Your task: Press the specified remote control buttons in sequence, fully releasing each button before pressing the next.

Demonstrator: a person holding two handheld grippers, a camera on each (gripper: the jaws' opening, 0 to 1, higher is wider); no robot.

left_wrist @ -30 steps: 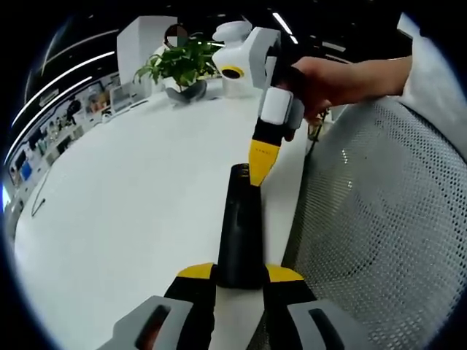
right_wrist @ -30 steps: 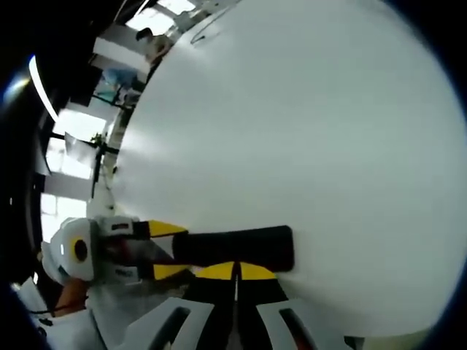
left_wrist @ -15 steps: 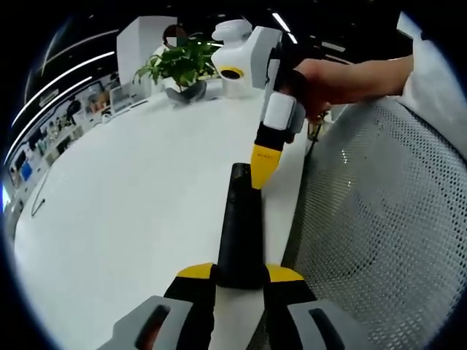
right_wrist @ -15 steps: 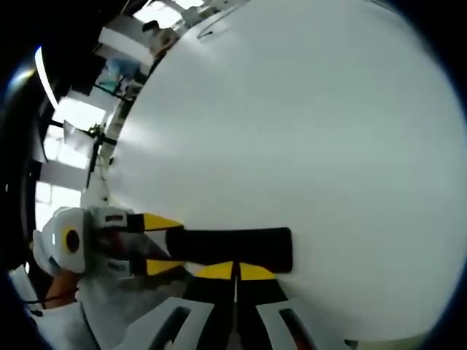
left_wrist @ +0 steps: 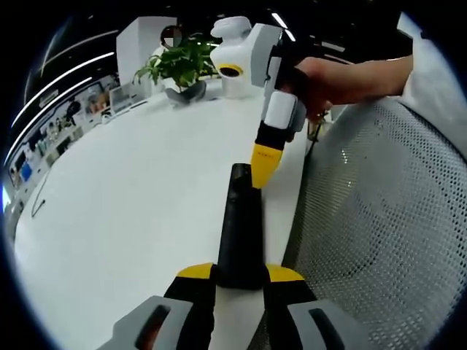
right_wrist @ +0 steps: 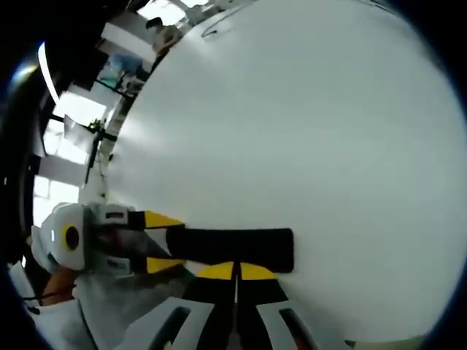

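Remote (left_wrist: 239, 226) clamped in left tongs (left_wrist: 241, 275) – right tongs (left_wrist: 263, 162) (closed together) at its far end.

White table (left_wrist: 131, 219), potted plant (left_wrist: 180, 67), mesh chair (left_wrist: 379, 219), ceiling strip lights (left_wrist: 281, 22).

A long, narrow black remote control (left_wrist: 239, 230) is shown lying flat on the white tabletop (left_wrist: 131, 211), close to the tabletop's edge. In the left gripper view it runs lengthwise away from the camera, its near end gripped between the yellow tips of the left hand-held gripper (left_wrist: 239, 273). The closed yellow tip of the right hand-held gripper (left_wrist: 263, 162) is seen at its far end; contact cannot be judged. In the right gripper view the remote control (right_wrist: 233, 248) lies crosswise, a plain dark bar. Individual buttons cannot be made out.
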